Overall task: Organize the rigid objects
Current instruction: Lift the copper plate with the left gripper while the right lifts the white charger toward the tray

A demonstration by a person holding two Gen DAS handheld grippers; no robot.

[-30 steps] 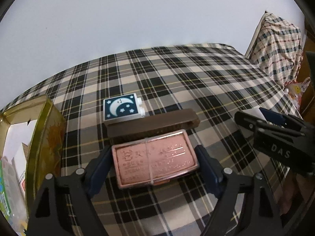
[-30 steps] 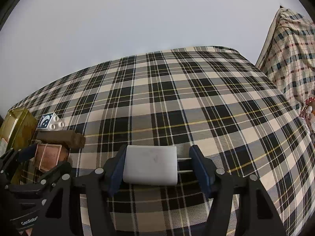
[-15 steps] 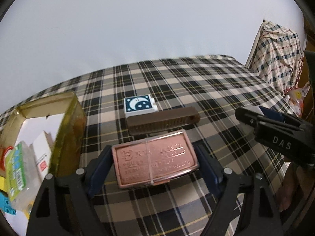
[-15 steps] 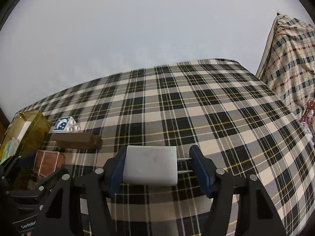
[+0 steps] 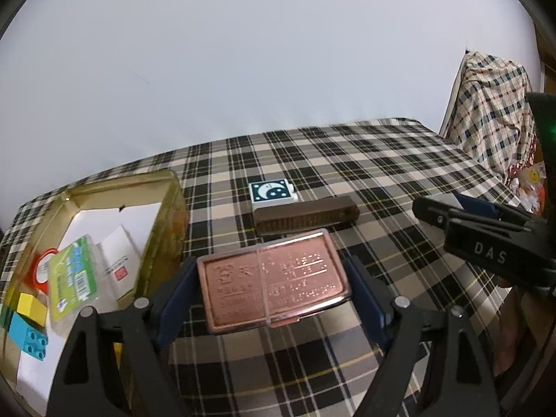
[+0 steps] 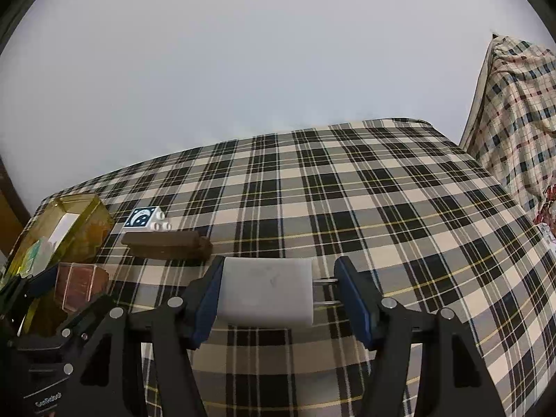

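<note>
My left gripper [image 5: 272,286] is shut on a copper metal case [image 5: 271,299], held flat above the plaid tablecloth [image 5: 382,160] just right of the open gold tin [image 5: 166,187]. My right gripper [image 6: 279,288] is shut on a white charger plug [image 6: 267,292], with its prongs against the right pad. A moon-print block [image 5: 271,193] and a brown bar [image 5: 305,213] lie on the cloth beyond the case. The right wrist view shows the block [image 6: 142,217], the bar [image 6: 163,243], the tin [image 6: 87,205] and the case [image 6: 80,285] at its left.
The tin holds a green packet [image 5: 71,278], a white card [image 5: 118,257], a yellow brick [image 5: 31,307] and a blue brick [image 5: 27,337]. A plaid-draped chair [image 5: 493,114] stands at the right. A white wall backs the table's far edge.
Both grippers have lifted and shifted toward the tin with their loads. The tin's inside has come into the left wrist view, and the block and bar look farther away.
</note>
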